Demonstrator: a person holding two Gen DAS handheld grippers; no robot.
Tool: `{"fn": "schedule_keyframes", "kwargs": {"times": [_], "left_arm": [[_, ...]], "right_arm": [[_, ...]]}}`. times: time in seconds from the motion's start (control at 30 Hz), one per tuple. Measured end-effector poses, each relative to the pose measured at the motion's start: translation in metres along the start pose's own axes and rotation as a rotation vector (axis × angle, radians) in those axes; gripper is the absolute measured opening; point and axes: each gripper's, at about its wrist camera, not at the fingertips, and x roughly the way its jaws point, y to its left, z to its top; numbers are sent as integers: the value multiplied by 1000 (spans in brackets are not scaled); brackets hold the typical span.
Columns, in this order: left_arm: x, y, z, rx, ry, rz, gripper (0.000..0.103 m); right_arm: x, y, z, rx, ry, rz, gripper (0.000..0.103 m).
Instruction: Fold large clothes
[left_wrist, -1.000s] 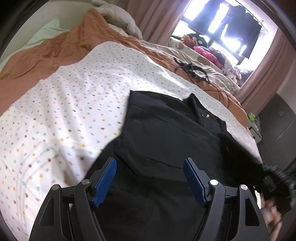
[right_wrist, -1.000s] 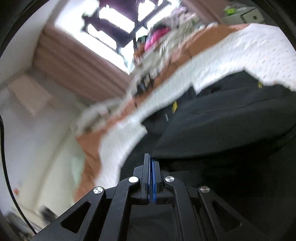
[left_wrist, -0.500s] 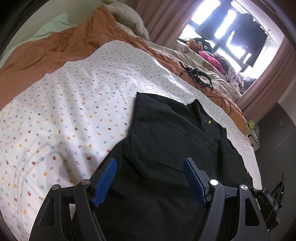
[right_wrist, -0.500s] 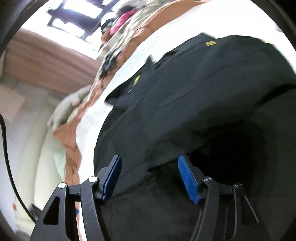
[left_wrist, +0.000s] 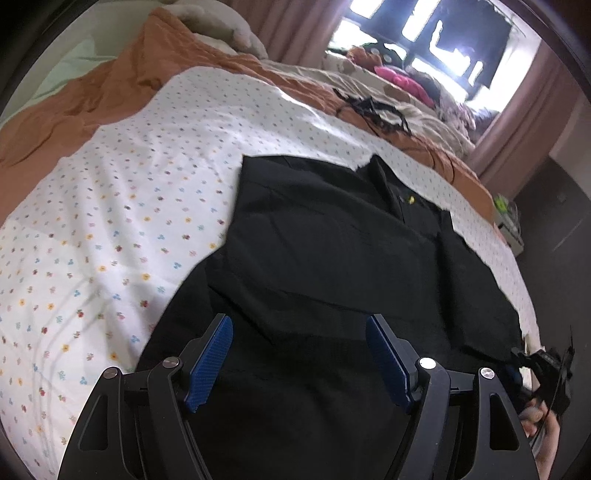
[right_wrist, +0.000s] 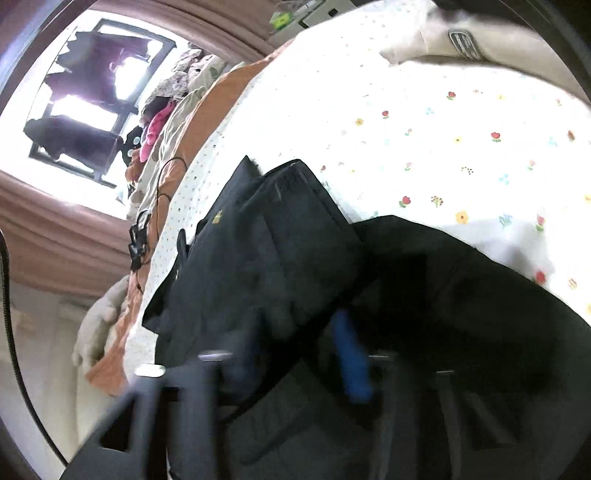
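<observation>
A large black shirt (left_wrist: 332, 240) with a small yellow emblem (left_wrist: 410, 199) lies spread on the flowered white sheet (left_wrist: 129, 221), one side folded over. My left gripper (left_wrist: 298, 325) hovers open above its near part, nothing between the blue pads. In the right wrist view the shirt (right_wrist: 266, 240) fills the lower frame. My right gripper (right_wrist: 299, 347) is blurred and its jaws are closing, pads still apart, with a fold of black cloth between them. The left wrist view catches the right gripper (left_wrist: 543, 365) at the shirt's right edge, with a hand (left_wrist: 535, 413) behind it.
An orange blanket (left_wrist: 92, 99) covers the bed beyond the sheet. A black cable (left_wrist: 373, 110) lies on it. Loose clothes (left_wrist: 402, 81) are heaped under the window with brown curtains (left_wrist: 517, 122). A beige cloth item (right_wrist: 461, 37) rests on the sheet at the bed's edge.
The right gripper went from shut to wide open, then narrowed, rolled and dropped onto the shirt's edge. The left gripper drifted slightly closer over the shirt, still open.
</observation>
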Motion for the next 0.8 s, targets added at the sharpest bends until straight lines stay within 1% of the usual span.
{"fn": "schedule_keyframes", "kwargs": {"times": [0.03, 0.07, 0.13, 0.23, 0.4, 0.53, 0.57, 0.63, 0.7, 0.8], "left_arm": [[2, 0, -1, 4, 8, -1, 76], [4, 0, -1, 8, 17, -1, 76], [5, 1, -2, 7, 21, 1, 76], [2, 4, -2, -4, 20, -7, 76], [-6, 11, 2, -24, 6, -22, 76], [-10, 19, 5, -63, -3, -37, 76], [-13, 22, 7, -74, -9, -40, 76], [-16, 27, 9, -93, -16, -48, 76], [-19, 31, 10, -108, -23, -59, 76], [-23, 36, 12, -123, -30, -71, 76]], "right_arm": [[2, 1, 1, 6, 5, 25, 12], [0, 5, 0, -11, -7, 30, 9], [-9, 21, -1, -89, -33, 24, 8], [-17, 51, -9, -176, -47, 98, 7], [-33, 100, -34, -331, -80, 174, 7], [-36, 130, -57, -437, -67, 229, 7], [-34, 142, -67, -479, -61, 241, 7], [-34, 154, -81, -534, -51, 256, 7], [-28, 170, -95, -569, -17, 291, 7], [-16, 189, -117, -649, 1, 307, 7]]}}
